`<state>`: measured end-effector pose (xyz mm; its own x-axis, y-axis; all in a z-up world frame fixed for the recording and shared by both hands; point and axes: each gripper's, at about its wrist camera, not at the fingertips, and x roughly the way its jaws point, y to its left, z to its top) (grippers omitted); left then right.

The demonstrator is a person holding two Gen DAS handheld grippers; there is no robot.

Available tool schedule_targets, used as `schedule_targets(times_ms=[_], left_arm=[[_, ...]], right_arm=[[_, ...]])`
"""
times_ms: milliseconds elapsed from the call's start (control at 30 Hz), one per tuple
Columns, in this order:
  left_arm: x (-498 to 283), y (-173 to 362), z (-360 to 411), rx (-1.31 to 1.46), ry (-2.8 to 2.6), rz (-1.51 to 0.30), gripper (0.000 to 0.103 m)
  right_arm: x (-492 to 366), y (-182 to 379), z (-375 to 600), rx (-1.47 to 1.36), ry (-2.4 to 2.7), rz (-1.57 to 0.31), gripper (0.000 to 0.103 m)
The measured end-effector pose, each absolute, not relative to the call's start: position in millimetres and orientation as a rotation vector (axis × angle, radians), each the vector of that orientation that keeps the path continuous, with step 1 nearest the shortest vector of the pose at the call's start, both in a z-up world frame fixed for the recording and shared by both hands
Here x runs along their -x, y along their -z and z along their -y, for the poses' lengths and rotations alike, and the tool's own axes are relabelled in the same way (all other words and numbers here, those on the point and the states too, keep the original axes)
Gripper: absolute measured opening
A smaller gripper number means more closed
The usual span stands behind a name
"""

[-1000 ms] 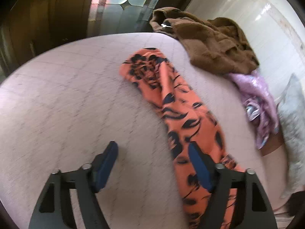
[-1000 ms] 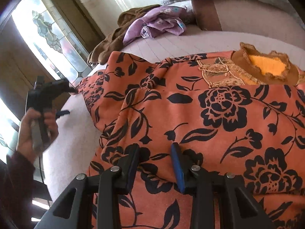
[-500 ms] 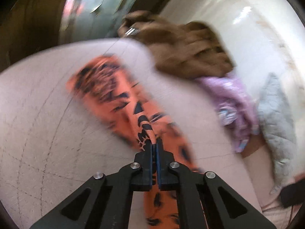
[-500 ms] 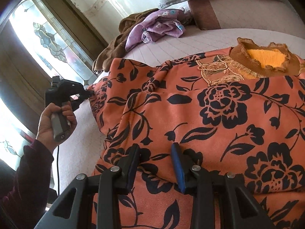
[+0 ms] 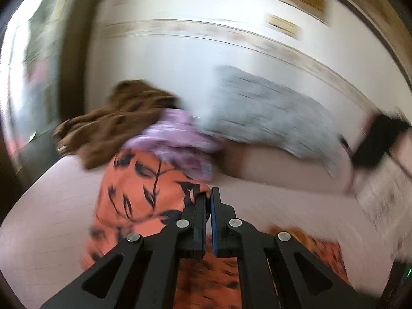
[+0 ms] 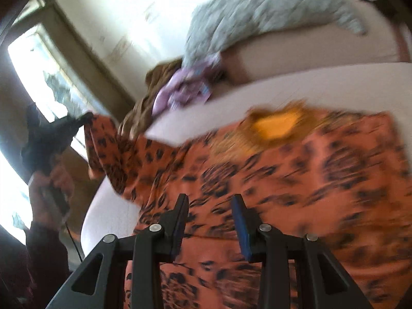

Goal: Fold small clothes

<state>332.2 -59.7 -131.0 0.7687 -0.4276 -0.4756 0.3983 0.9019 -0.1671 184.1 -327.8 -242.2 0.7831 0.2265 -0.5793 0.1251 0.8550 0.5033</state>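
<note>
Left gripper jaws were clamped on the sleeve end of the orange floral top, holding it lifted off the pink bed. Right gripper jaws stood wide apart above the top's body, which lay spread on the bed. Both views were motion-blurred.

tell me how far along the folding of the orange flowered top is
Early. Done: the orange top lies spread on the bed, collar up. In hand: the left gripper is shut on its sleeve, lifted off the bed; the right gripper is open over the body, holding nothing. Left: no fold looks laid yet, and the brown and purple clothes lie unfolded.
</note>
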Motion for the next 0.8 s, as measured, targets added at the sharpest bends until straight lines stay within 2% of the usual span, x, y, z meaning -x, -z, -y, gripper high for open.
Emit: schedule_targets(times_ms=[133,267,367,433,467,500,533,567,600,633,800], left_arm=[[-280.6,154.4,156.2,-0.177,0.585,-0.548,0.003],[-229.5,221.6,244.7,-0.424,0.698,-0.687,0.004],[-194.1,262.8,279.4,-0.611,0.733,-0.767,0.008],[-173.4,271.4,278.8,-0.670,0.754,-0.773,0.009],[-166.9,267.2,272.4,-0.659,0.770,-0.773,0.011],[-163.2,258.8,262.2,-0.629,0.781,-0.766,0.020],[-160.9,250.9,251.5,-0.601,0.782,-0.755,0.037],[-161.7,239.9,236.8,-0.562,0.769,-0.733,0.046],[-167.0,225.1,215.0,-0.509,0.727,-0.698,0.062],[-172.7,217.0,200.2,-0.478,0.690,-0.674,0.068],[-244.1,193.9,95.9,-0.240,0.359,-0.652,0.073]], right_arm=[[-142.8,216.6,382.9,-0.560,0.065,-0.590,0.040],[-114.4,207.2,426.3,-0.615,0.163,-0.511,0.041],[-105.9,210.7,447.9,-0.663,0.210,-0.501,0.040],[-107.0,214.6,456.6,-0.678,0.239,-0.531,0.056],[-106.8,215.4,461.3,-0.685,0.250,-0.535,0.072],[-105.5,215.7,462.3,-0.685,0.251,-0.529,0.074],[-106.7,214.1,461.7,-0.679,0.241,-0.526,0.074],[-108.6,214.8,458.9,-0.670,0.233,-0.531,0.074],[-112.4,214.0,452.9,-0.650,0.217,-0.541,0.074],[-116.7,213.6,444.4,-0.621,0.197,-0.556,0.074],[-136.5,215.7,396.3,-0.503,0.087,-0.616,0.074]])
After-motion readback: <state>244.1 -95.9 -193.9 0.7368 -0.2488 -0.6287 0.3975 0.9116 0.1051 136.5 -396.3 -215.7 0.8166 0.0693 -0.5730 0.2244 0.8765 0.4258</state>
